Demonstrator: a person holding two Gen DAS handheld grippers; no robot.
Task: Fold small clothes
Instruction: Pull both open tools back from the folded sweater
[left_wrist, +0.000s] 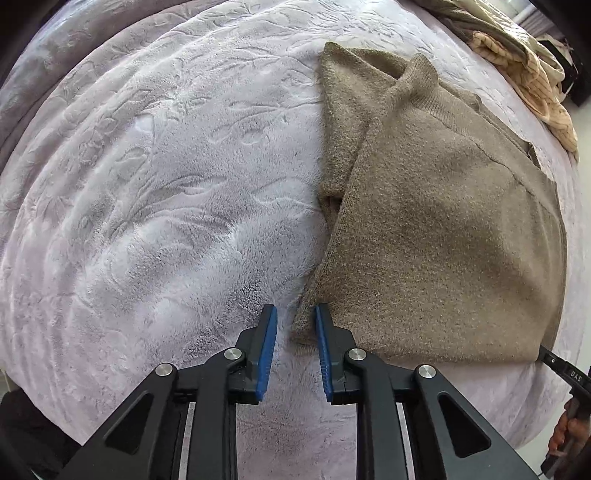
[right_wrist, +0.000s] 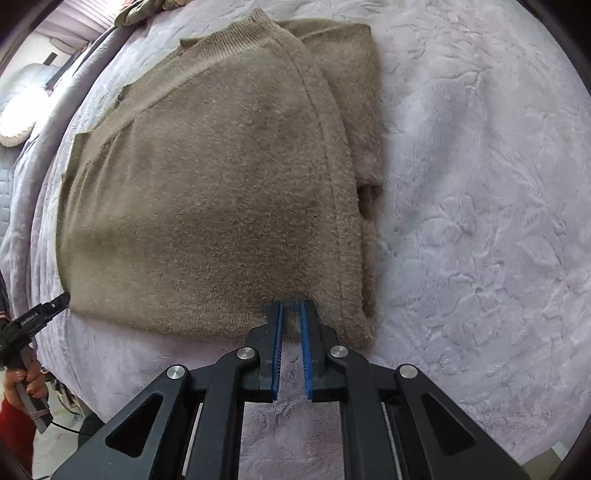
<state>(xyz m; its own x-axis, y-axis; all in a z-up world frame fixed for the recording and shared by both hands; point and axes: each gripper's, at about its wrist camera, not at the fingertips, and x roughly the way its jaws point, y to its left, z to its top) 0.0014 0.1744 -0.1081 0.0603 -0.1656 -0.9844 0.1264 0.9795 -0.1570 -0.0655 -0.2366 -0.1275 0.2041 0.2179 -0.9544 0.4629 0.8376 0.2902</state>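
left wrist view: the pale lilac embossed plush bed cover (left_wrist: 147, 184) fills the scene, and on it lies the brown fuzzy knitted sweater (left_wrist: 443, 229), partly folded, spread ahead and to the right of the left gripper (left_wrist: 295, 325). its long axis runs away from the jaws, from the near hem up to the ribbed collar at the far end, with one folded-in sleeve showing along its left side. a heap of beige and peach clothes (left_wrist: 535, 81) sits well apart at the far right edge of the bed.

the near left corner of the sweater lies between the left jaws, touching the right blue pad; the left pad stands clear over bare cover. so these jaws are parted a little and not pinching the cloth.

in the right wrist view the sweater (right_wrist: 207, 192) lies straight ahead and mostly to the left of the right gripper (right_wrist: 291, 317). its jaws are nearly together, tips sunk into the near hem close to the sweater's right corner, with knit bunched between the blue pads: a grip on the hem.

judging by this, both grippers sit at the near hem, one by each corner, and the sweater stretches away from both. a next fold would likely carry the hem toward the collar, and the left jaws would need to close first.
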